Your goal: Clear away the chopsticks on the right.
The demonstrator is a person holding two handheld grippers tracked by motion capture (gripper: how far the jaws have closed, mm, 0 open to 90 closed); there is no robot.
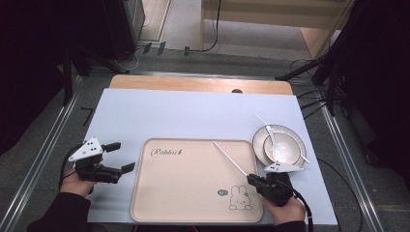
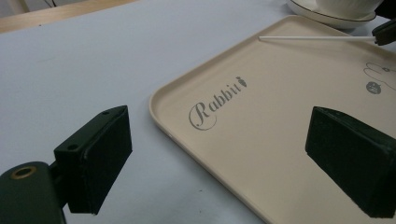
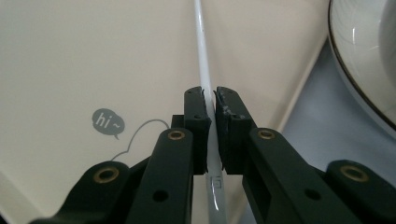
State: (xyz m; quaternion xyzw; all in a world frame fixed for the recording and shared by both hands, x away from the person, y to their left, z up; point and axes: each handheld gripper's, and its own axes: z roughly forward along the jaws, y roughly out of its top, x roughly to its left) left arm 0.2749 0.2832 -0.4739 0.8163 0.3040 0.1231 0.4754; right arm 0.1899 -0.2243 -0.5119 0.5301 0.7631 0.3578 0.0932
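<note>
High view: my right gripper is clenched on a thin white chopstick, which slants up-left over the beige rabbit tray. Just right of the tray sits a white bowl on a plate, with a spoon inside. My left gripper rests beside the tray's left edge, jaws spread wide, grasping nothing.

Tray bare (chopstick crosses its right); bowl beside.
</note>
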